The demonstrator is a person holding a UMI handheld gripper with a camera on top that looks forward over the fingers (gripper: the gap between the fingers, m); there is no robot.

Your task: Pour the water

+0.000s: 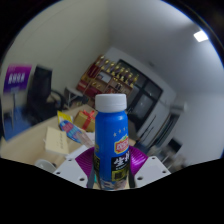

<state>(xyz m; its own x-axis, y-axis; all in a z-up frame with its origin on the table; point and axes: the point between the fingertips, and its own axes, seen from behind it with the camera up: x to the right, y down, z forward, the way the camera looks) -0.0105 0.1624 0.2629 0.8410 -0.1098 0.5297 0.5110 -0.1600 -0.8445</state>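
Room: office seen at a tilt, with a dark chair (40,90), shelves of goods (115,75) and a ceiling light (203,35).
Surface: pale surface (25,145) below, with a few small colourful items too unclear to name.
Bottle: blue bottle (112,140) with white cap (110,102), between the fingers and lifted clear of the surface.
Long axis: running forward from the fingers, cap farthest away.
Hand-held gripper (112,168): clenched on the bottle, purple pads (137,157) pressing both sides.
Contents: hidden by the label.
Receiving vessel: none clearly visible; judged still to be found before tipping.
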